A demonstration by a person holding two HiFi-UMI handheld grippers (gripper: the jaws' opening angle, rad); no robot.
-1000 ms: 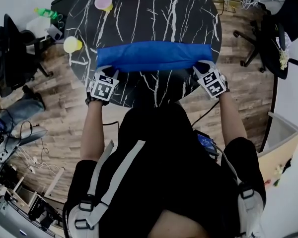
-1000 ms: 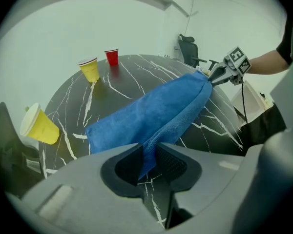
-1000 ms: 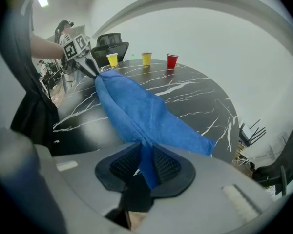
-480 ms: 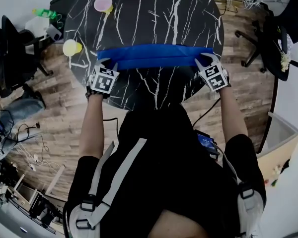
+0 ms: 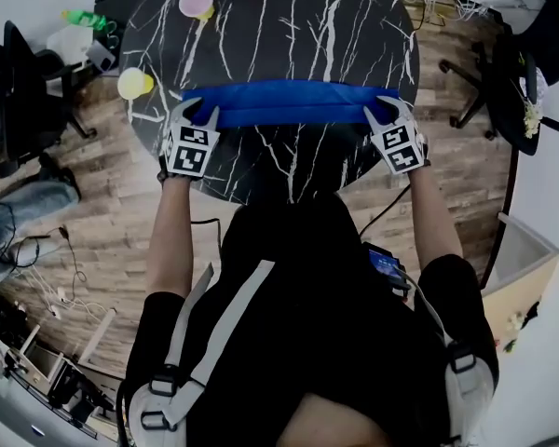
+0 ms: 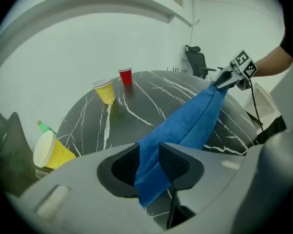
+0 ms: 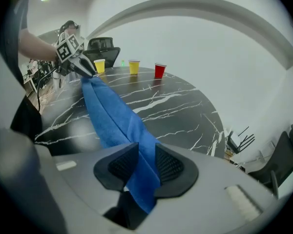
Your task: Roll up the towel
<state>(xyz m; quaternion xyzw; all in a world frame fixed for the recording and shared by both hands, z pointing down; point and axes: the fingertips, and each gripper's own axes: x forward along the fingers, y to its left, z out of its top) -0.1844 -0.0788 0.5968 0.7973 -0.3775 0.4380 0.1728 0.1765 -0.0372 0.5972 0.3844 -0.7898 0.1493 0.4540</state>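
**Two tools hold the ends of the blue towel**

The blue towel lies as a long, thin band across the middle of the dark bench, in the upper part of the head view. It looks folded or rolled over on itself, but I cannot tell how many times.

The left tool is at the left end of the band. The right tool is at the right end. In each gripper view the cloth runs right between the two pads and hangs out below them.

Both tools are clenched on the towel. The left one's jaws have just been opening a little, yet the cloth fills the gap and the pads press on it.

I think this is the middle of the rolling step, with one turn being laid down. The next move calls for both tools to work together, so the roll stays straight. If one end goes ahead, the roll could come out crooked or loose.
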